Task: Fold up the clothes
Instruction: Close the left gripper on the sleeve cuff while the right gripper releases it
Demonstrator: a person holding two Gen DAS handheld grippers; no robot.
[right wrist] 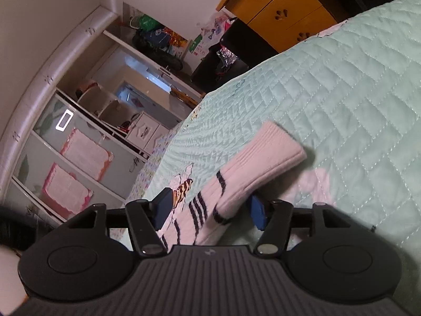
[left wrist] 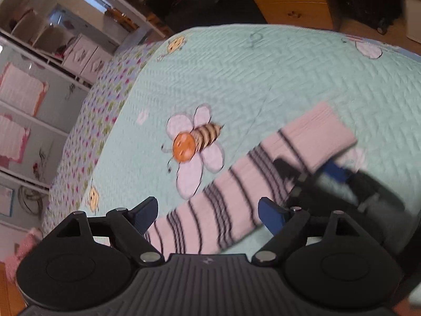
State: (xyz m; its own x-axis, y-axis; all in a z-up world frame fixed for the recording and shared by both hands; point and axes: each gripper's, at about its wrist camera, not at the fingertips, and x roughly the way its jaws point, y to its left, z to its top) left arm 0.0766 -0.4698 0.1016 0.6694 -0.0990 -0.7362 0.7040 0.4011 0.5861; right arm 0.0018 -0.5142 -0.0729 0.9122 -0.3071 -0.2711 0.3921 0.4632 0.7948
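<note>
Left claw (left wrist: 205, 217) gaping, striped end of pink sock (left wrist: 236, 192) between my fingers, flat on quilt (left wrist: 263, 79). Right claw (right wrist: 210, 210) spread too, straddling plain cuff end. Soft, light, floppy; I'd pinch cuff edge.

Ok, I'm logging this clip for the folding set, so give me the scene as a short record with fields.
surface: mint quilted bedspread with a bee print
garment: pink sock with dark stripes, lying stretched out, plain cuff at the far end
left gripper: open, fingers either side of the sock's striped part
right gripper: open, straddling the sock near the cuff
fold: not yet made
</note>
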